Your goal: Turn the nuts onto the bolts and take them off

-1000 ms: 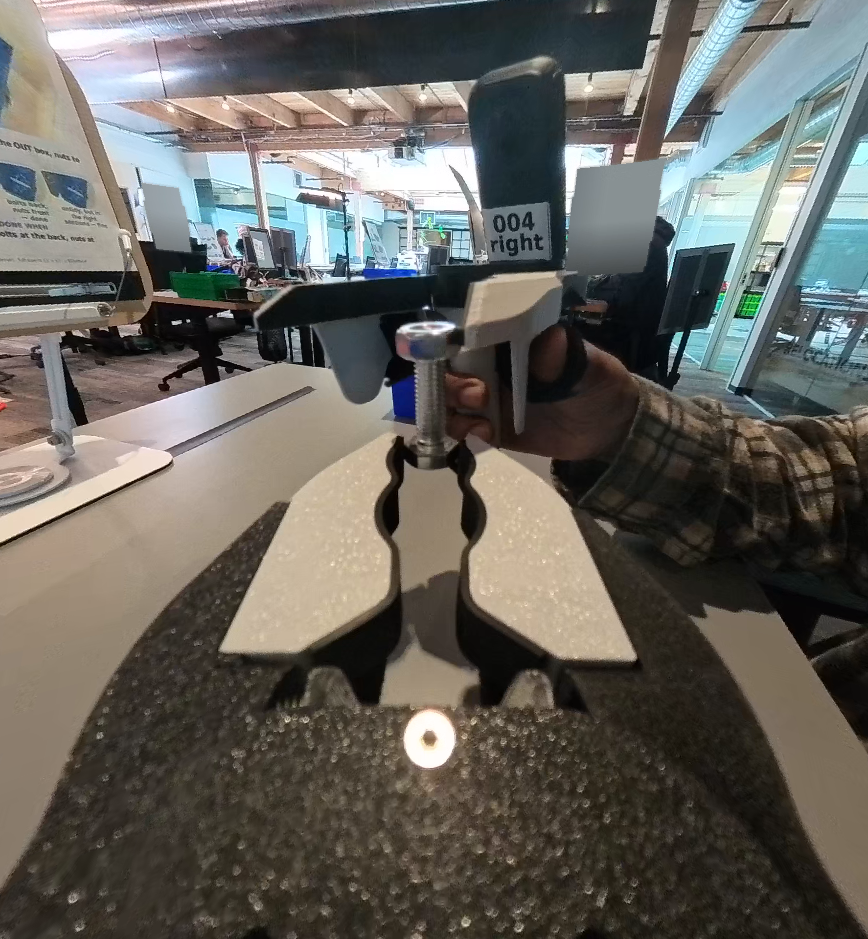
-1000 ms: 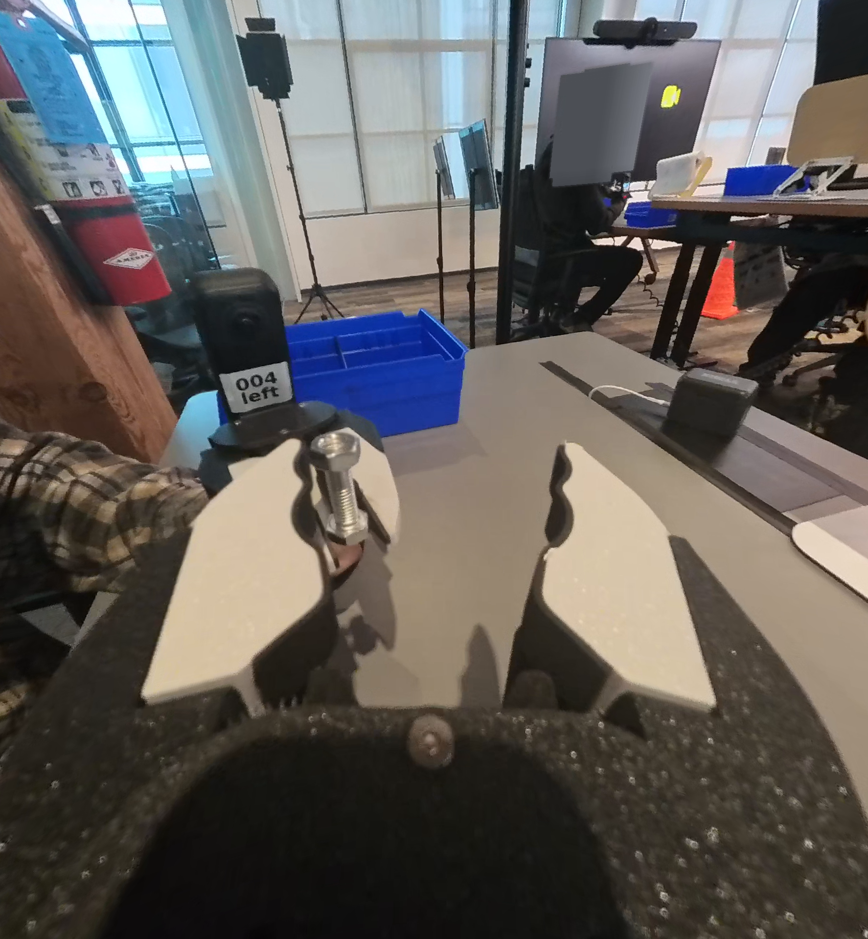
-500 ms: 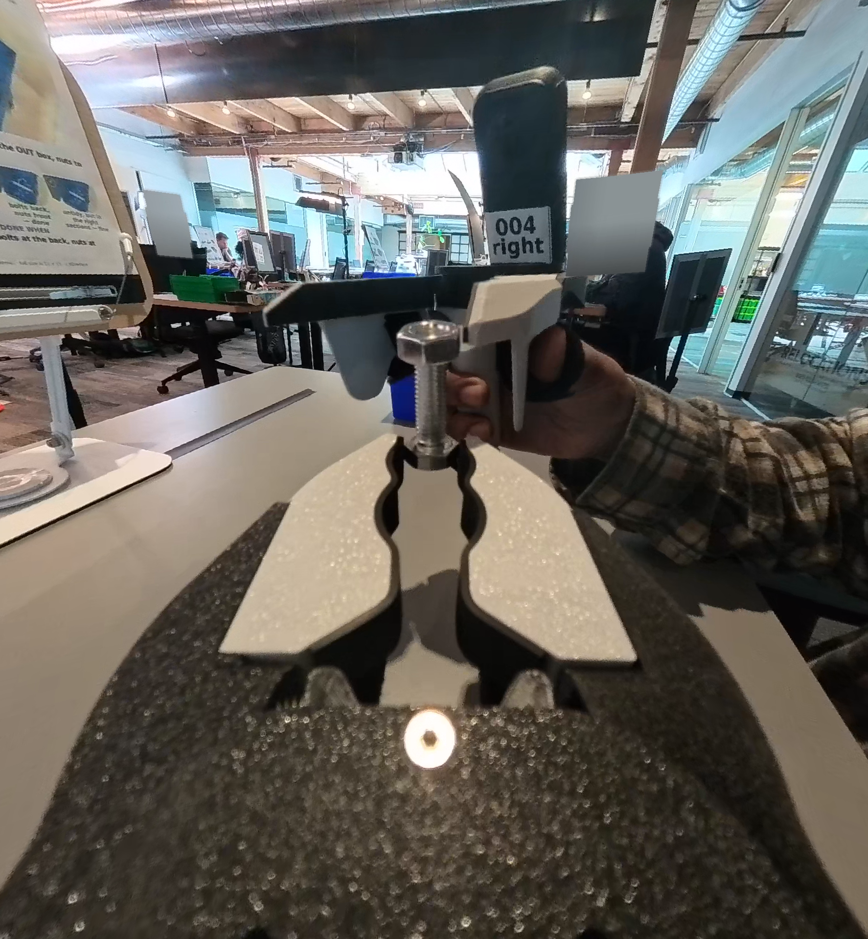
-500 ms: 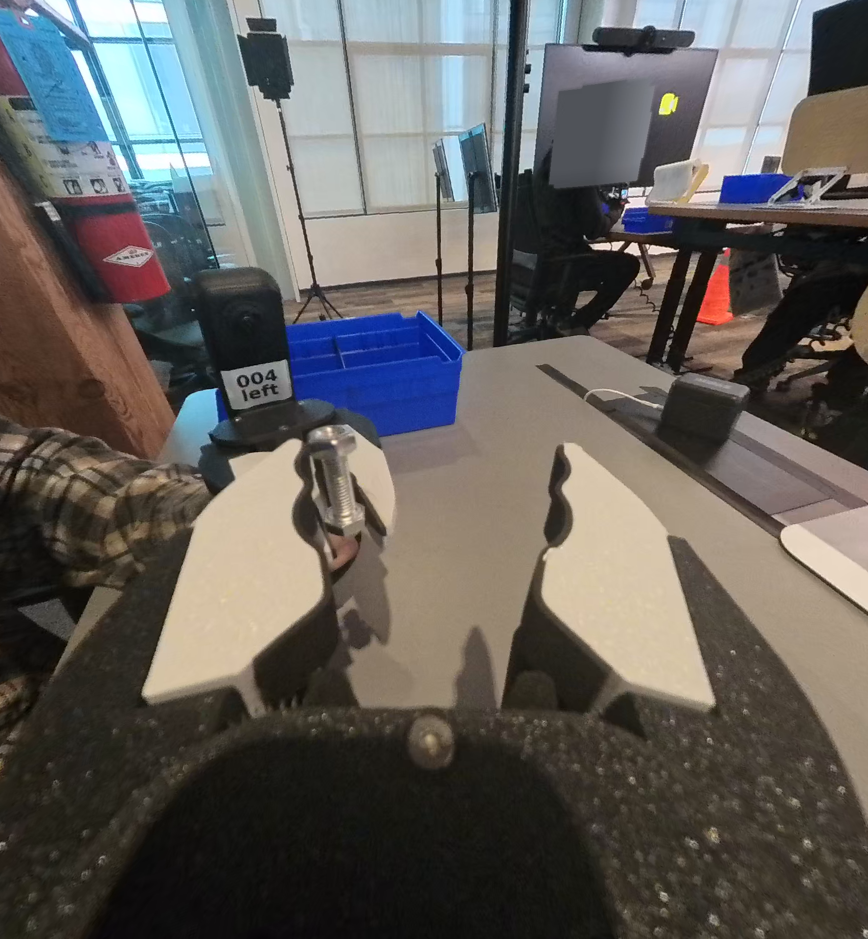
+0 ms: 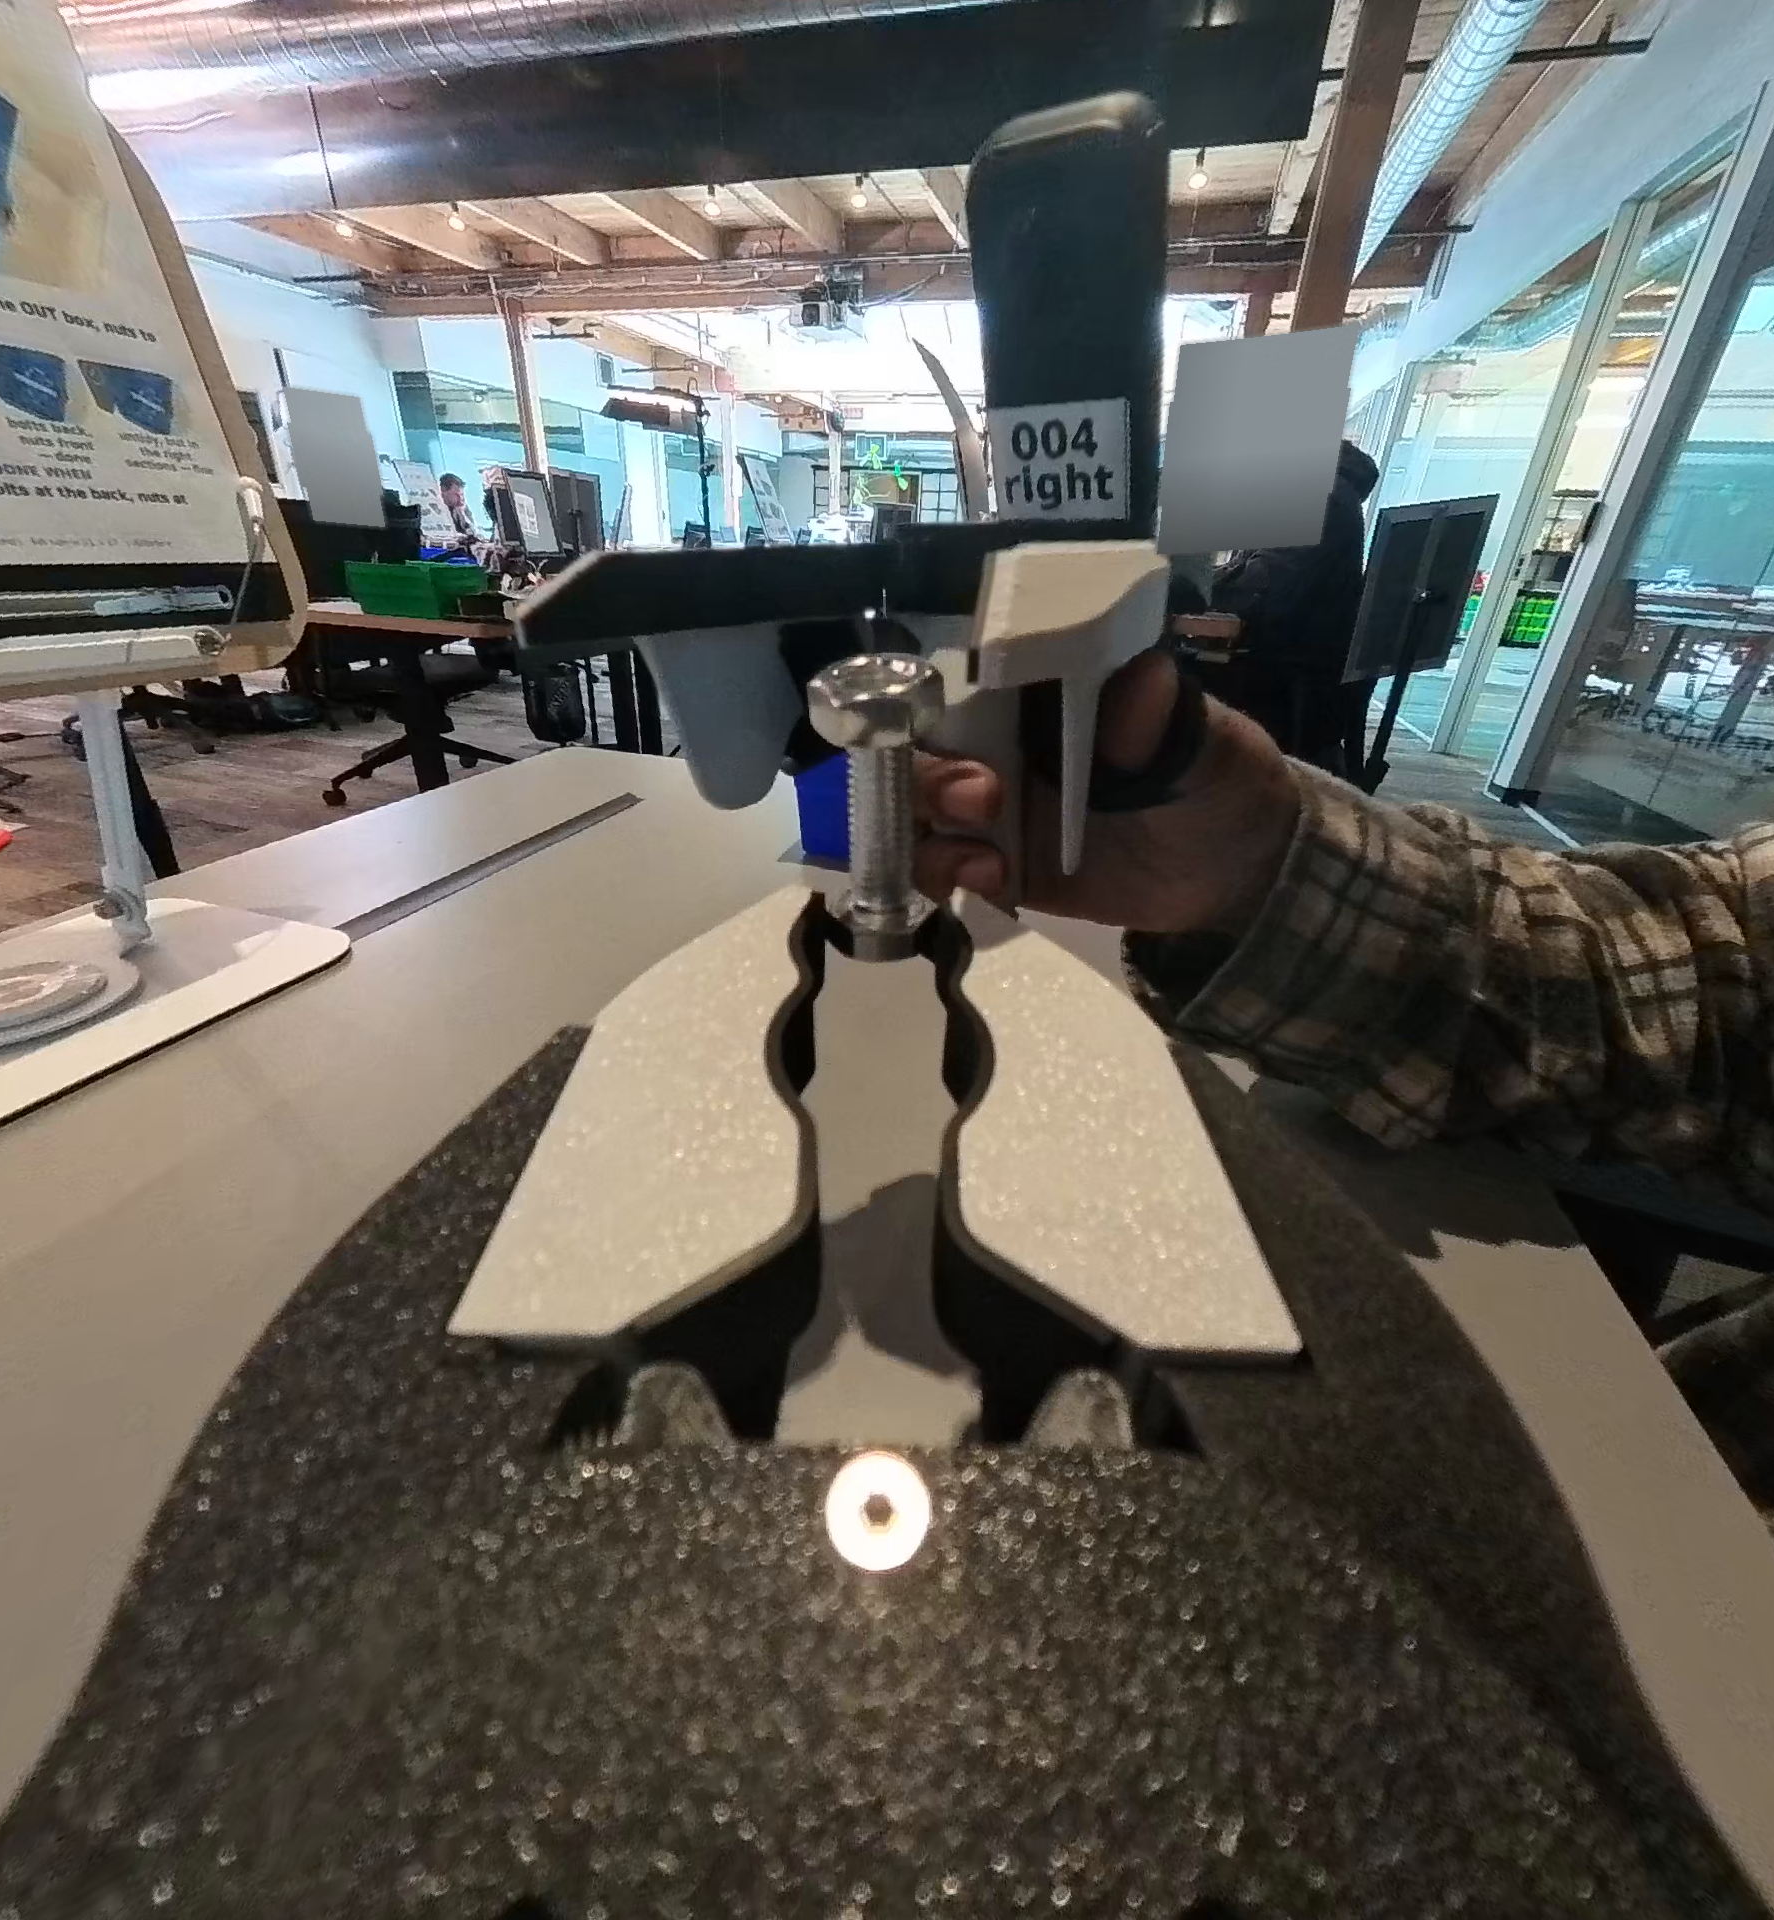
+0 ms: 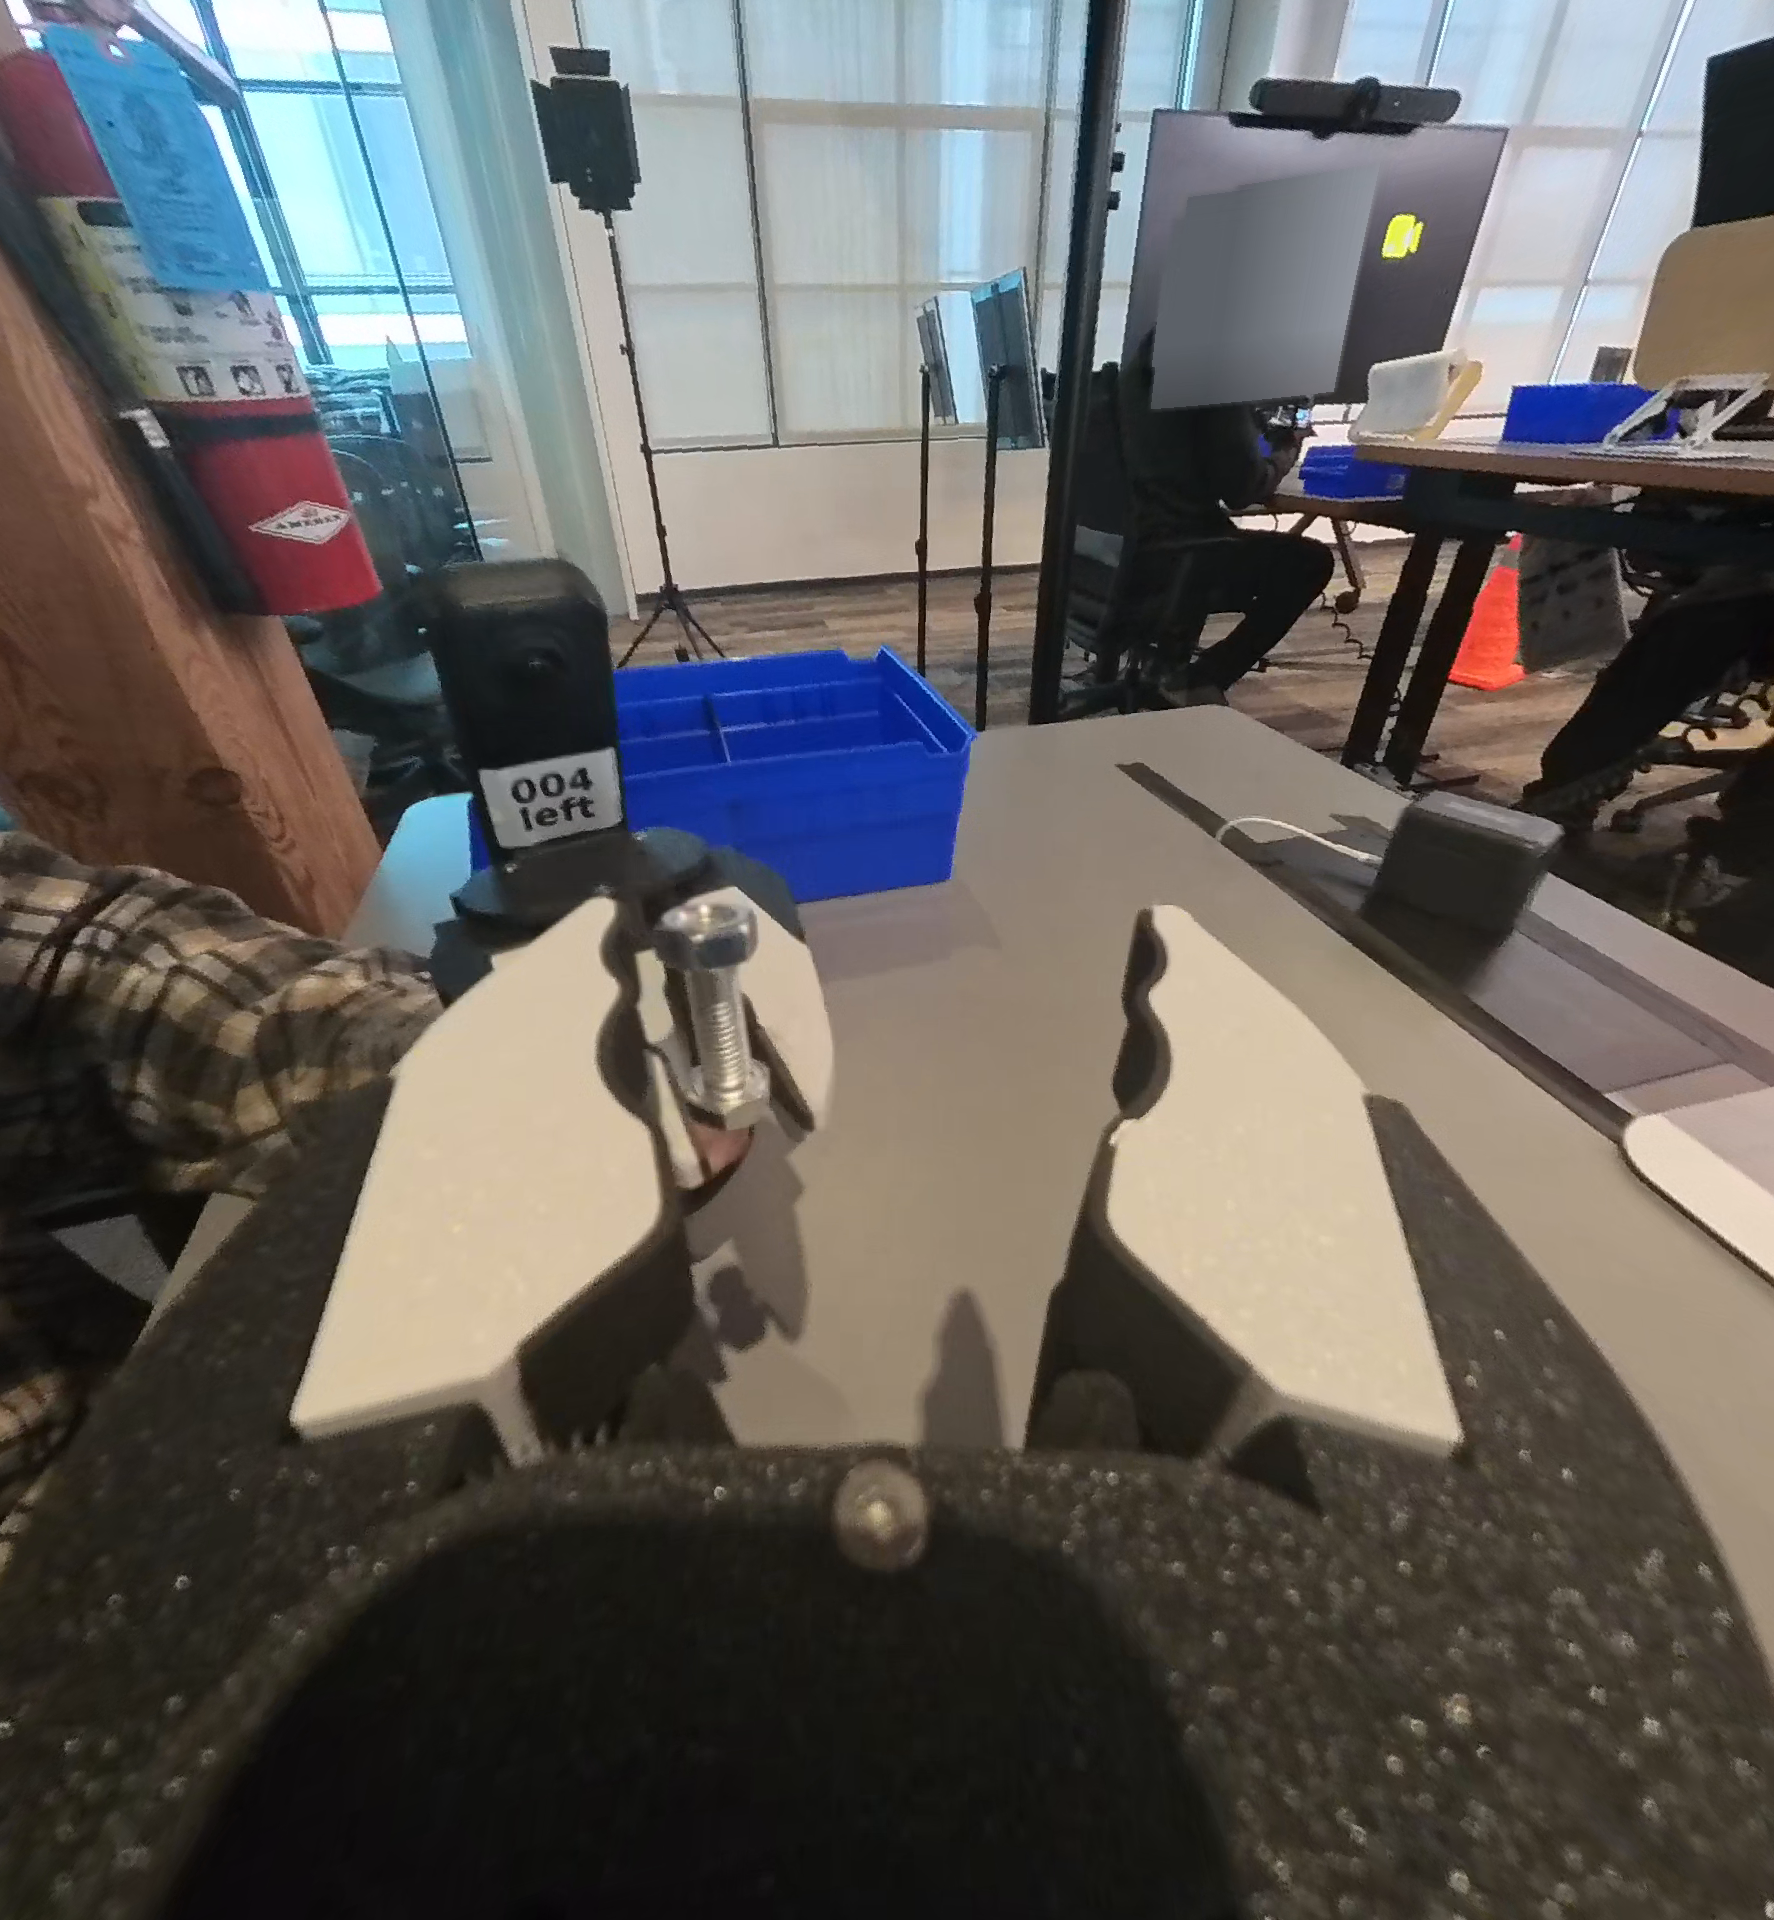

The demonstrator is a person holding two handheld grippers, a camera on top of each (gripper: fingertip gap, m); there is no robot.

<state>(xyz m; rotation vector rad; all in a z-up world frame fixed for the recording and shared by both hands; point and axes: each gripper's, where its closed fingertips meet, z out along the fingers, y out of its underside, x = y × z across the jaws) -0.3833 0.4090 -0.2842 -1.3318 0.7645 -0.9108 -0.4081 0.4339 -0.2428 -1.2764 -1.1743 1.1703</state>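
Note:
A silver hex-head bolt (image 5: 881, 790) stands upright, head up, with a nut (image 5: 881, 923) threaded at its lower end. My left gripper (image 5: 881, 935) is shut on that nut at the fingertips, a little above the grey table (image 5: 239, 1143). In the right wrist view the bolt (image 6: 711, 997) and nut (image 6: 729, 1091) sit in the left gripper (image 6: 732, 1096), just beside my right gripper's left finger (image 6: 509, 1143). My right gripper (image 6: 883, 925) is wide open and empty, with the bolt off to the left of its gap.
A blue divided bin (image 6: 810, 821) stands on the table behind the left gripper. A small dark grey box (image 6: 1454, 868) with a white cable sits at the right. A white stand base (image 5: 135, 966) carries an instruction board at the left. About 5 cm separates my left fingertips from my right.
Almost nothing. The left gripper still holds the nut with the bolt upright. The right gripper stays open and has shifted only slightly beside the bolt.

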